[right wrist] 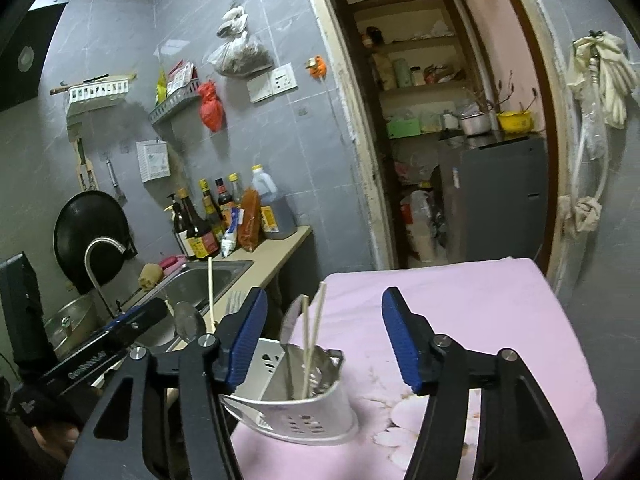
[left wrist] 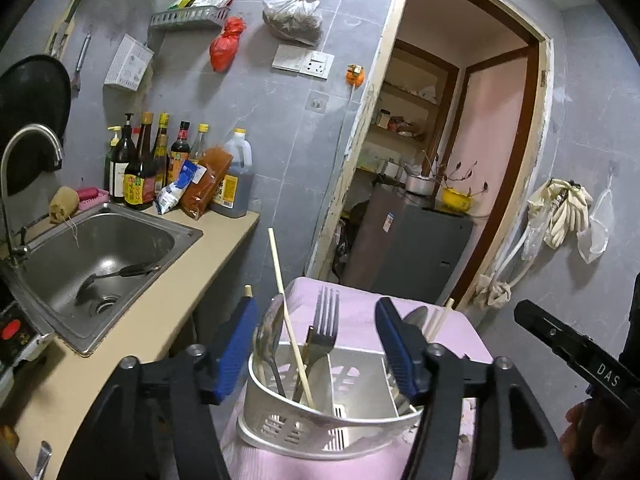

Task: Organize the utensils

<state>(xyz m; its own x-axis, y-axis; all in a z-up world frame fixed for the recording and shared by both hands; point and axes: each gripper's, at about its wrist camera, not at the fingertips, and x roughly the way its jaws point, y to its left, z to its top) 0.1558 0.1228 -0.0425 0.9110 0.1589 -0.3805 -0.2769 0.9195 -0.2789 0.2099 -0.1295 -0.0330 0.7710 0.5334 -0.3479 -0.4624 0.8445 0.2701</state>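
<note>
A white perforated utensil holder (left wrist: pixel 320 420) stands on a pink cloth (left wrist: pixel 360 308). Its left compartment holds a fork (left wrist: pixel 325 320), a spoon (left wrist: pixel 269 328) and a chopstick (left wrist: pixel 285 312). Its right compartment holds a spoon (left wrist: pixel 416 314) and chopsticks (left wrist: pixel 440 318). My left gripper (left wrist: pixel 316 348) is open and empty, its fingers either side of the holder. In the right wrist view the holder (right wrist: pixel 296 396) sits low centre-left, with a spoon (right wrist: pixel 292 320) and two chopsticks (right wrist: pixel 314 336) in its near compartment. My right gripper (right wrist: pixel 324 340) is open and empty above the cloth (right wrist: pixel 460 320).
A steel sink (left wrist: pixel 100 248) with a ladle (left wrist: pixel 116 276) in it lies to the left, with a tap (left wrist: pixel 28 152). Sauce bottles (left wrist: pixel 160 164) line the counter's back. A doorway with a fridge (left wrist: pixel 420 248) is behind. Gloves (left wrist: pixel 564 208) hang on the right wall.
</note>
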